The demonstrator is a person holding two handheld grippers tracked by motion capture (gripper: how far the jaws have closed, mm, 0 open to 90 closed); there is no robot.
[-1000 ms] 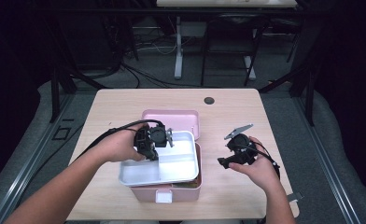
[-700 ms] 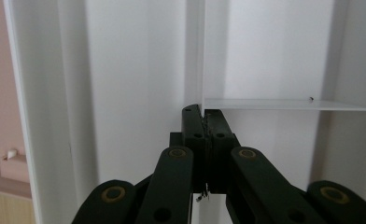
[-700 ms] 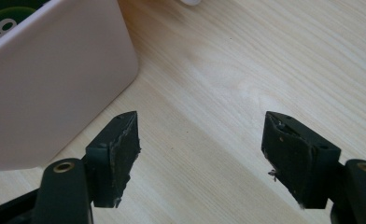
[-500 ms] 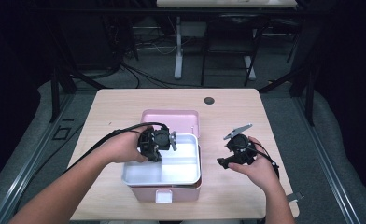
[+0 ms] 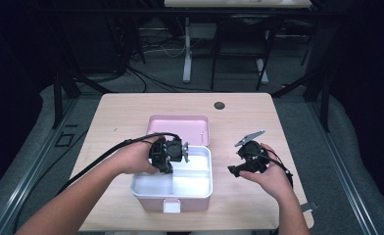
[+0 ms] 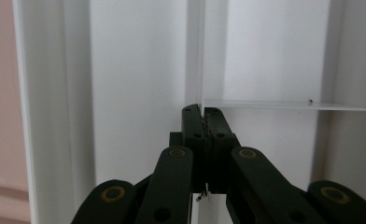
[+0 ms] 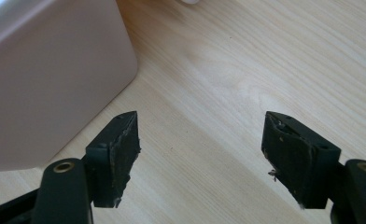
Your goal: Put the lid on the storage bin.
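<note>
Two grippers: left gripper (image 6: 203,122) clenched on white divider (image 6: 201,51) (inside pink box (image 5: 153,203)), right gripper (image 7: 200,156) released.

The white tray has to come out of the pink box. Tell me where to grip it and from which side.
Grip the white tray by its thin upright divider, coming from above. The divider is narrow enough to pinch, while the rim sits close against the pink box. The left gripper is shut on it that way.
</note>
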